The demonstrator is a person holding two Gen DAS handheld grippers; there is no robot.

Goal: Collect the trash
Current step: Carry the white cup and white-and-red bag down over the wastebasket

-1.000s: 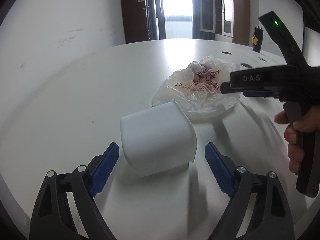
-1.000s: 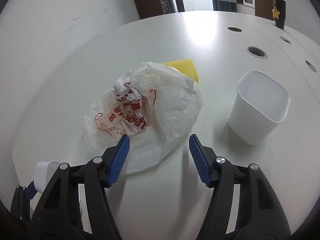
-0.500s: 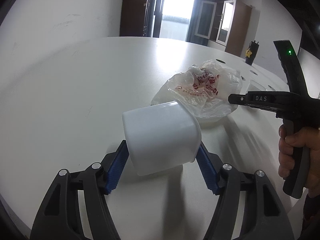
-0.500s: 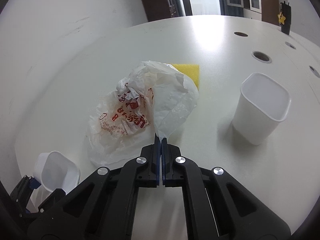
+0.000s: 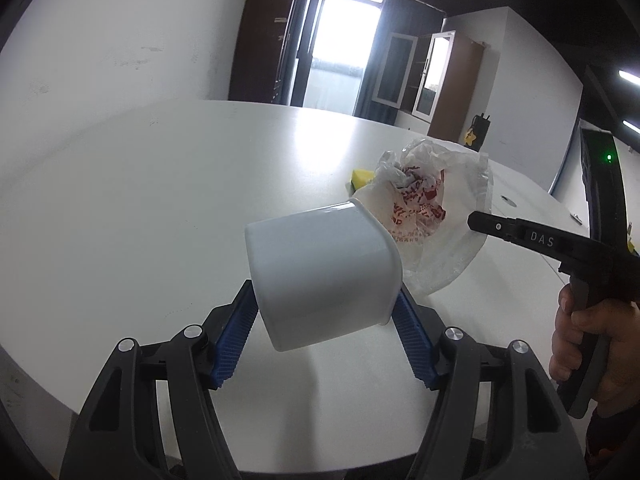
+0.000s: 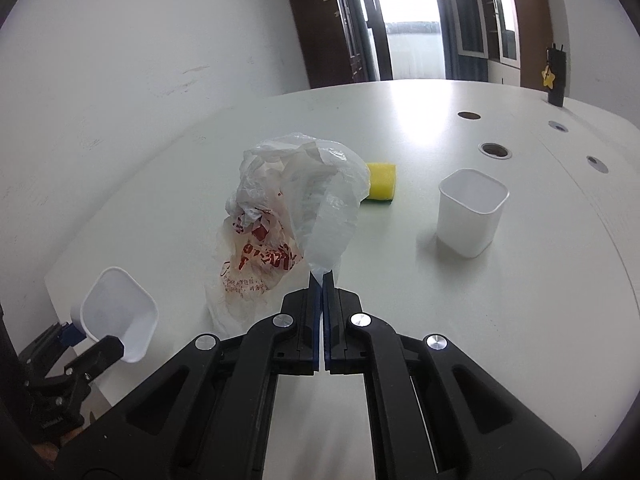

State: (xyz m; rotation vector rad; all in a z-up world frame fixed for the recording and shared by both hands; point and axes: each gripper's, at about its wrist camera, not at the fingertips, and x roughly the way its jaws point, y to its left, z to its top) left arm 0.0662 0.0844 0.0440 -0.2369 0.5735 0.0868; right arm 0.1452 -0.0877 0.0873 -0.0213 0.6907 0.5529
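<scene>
My left gripper (image 5: 324, 312) is shut on a white plastic cup (image 5: 320, 276) and holds it tilted above the white table (image 5: 140, 200); the cup also shows in the right wrist view (image 6: 120, 316). My right gripper (image 6: 322, 280) is shut on the edge of a crumpled clear plastic bag with red print (image 6: 288, 216) and lifts that edge; the bag also shows in the left wrist view (image 5: 428, 216). The bag's lower part rests on the table.
A yellow sponge (image 6: 382, 182) lies behind the bag. A second white cup (image 6: 470, 212) stands upright at the right. Round cable holes (image 6: 496, 151) run along the table's far right. A dark holder with a yellow star (image 6: 556, 80) stands at the far edge.
My left gripper closed on the white cup and raised it off the table. My right gripper closed on the bag's edge and pulled it upward.
</scene>
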